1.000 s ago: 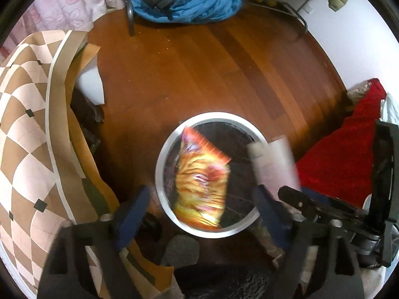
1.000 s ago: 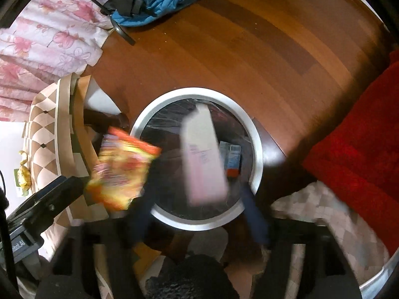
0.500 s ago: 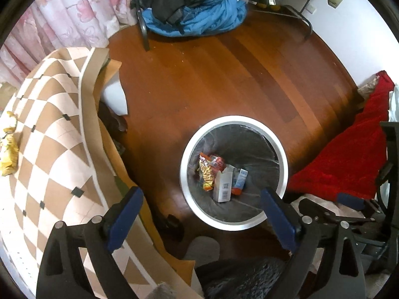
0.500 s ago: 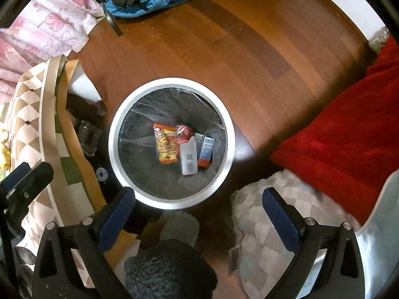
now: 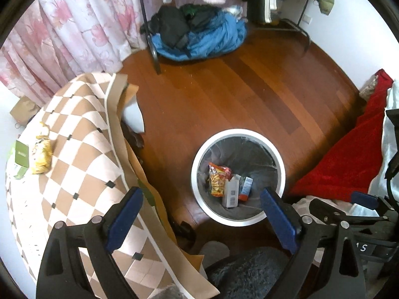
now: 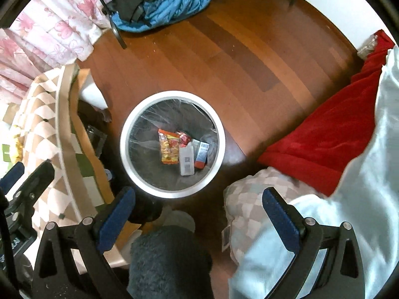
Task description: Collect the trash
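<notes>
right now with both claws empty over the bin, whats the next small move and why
Probably swing the left claw toward the yellow snack bag and green box on the checkered cloth: both claws are open, and the bin already holds three pieces.

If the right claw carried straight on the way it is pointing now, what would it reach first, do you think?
Probably the white-rimmed trash bin: the open right claw points just past its near rim. Nothing shows in between, though depth is hard to judge.
</notes>
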Motion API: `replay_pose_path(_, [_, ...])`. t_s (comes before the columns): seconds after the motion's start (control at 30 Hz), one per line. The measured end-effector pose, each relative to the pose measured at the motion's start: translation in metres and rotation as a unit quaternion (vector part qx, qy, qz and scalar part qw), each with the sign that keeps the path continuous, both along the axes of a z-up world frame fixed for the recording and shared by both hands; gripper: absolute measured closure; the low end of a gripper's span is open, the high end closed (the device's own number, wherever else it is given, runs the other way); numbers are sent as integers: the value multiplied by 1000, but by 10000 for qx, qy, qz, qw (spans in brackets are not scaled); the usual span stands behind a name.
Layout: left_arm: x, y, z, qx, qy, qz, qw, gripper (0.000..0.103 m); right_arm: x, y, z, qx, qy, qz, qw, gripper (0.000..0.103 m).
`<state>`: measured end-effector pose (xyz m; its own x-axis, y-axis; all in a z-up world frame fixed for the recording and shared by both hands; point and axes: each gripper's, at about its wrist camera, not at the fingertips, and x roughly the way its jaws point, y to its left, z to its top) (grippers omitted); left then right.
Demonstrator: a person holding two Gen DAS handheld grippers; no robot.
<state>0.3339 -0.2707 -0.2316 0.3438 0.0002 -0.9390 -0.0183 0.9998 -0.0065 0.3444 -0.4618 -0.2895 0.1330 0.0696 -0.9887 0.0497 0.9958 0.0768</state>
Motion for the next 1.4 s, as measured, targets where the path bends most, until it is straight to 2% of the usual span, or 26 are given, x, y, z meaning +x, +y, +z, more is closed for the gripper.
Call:
replay_pose_path(0.43, [-42,26,81,-163,-852,175,9961,7,-43,20,106,484,-873,57,9950,0])
replay_pose_path(0.6, [-54,60,103,-336,-1079,492,9924,7,-49,48,144,702,-1182,178,9903,0])
replay_pose_path(0.73, [-64,112,107,-298,-1172,969,9879,7,-49,101,157,882,-1230,547,9870,0])
replay_pose_path(0.83, [-76,163,98,-71,-1135,1465,9827,7,-43,160,148,968,-1089,981,9845,0])
replay_pose_path(0.93, [-90,222,76,223,-930,2039,9743,7,-33,235,124,1110,-847,1437,9797,0])
replay_pose_path(1.0, [-103,264,55,385,-718,2451,9661,7,-28,277,108,1222,-689,1638,9765,0])
replay_pose_path(1.03, [-111,290,40,524,-599,2738,9585,7,-24,306,97,1311,-577,1773,9737,0])
replay_pose_path(1.13, [-126,339,8,755,-246,3206,9439,7,-11,381,64,1569,-272,2020,9663,0])
replay_pose_path(1.17, [-132,362,-6,830,-132,3413,9362,7,-5,403,53,1578,-200,2064,9655,0])
replay_pose_path(1.27, [-145,403,-32,893,95,3755,9225,7,12,453,25,1485,-81,2063,9671,0])
replay_pose_path(1.33, [-149,423,-42,876,163,3885,9171,7,28,486,0,1326,51,1945,9719,1])
replay_pose_path(1.4, [-151,441,-53,865,251,3978,9130,7,40,499,-15,1154,113,1838,9761,1])
